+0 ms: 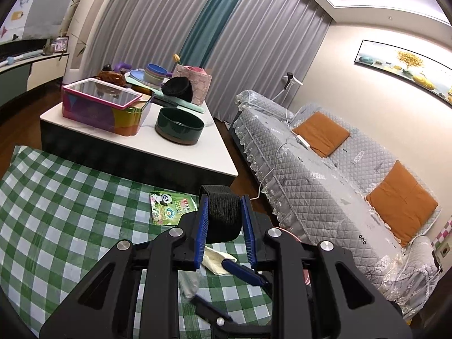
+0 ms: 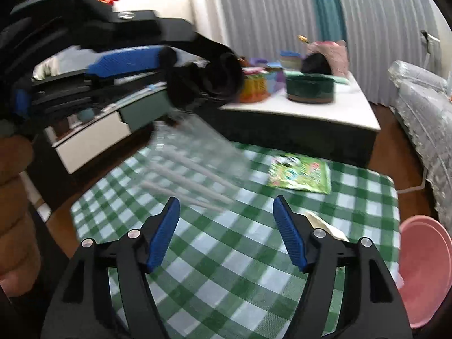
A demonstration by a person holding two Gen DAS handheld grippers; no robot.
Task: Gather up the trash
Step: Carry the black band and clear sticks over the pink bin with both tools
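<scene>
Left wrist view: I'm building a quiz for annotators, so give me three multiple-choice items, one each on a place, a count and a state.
1. The green panda-print packet lies: A on the green-and-white checked cloth; B on the white table; C in a pink basin.
2. The grey quilted sofa holds how many orange cushions: A one; B two; C four.
3. The left gripper is: A open; B shut on a black woven strap; C shut on paper.
Key: 1A, it lies flat on the checks; 2B, two show; 3B, both blue pads press the strap.

Packet lies at the cloth's far edge, before the counter; basin right of the cloth, apparently lower; sofa farther right.
</scene>
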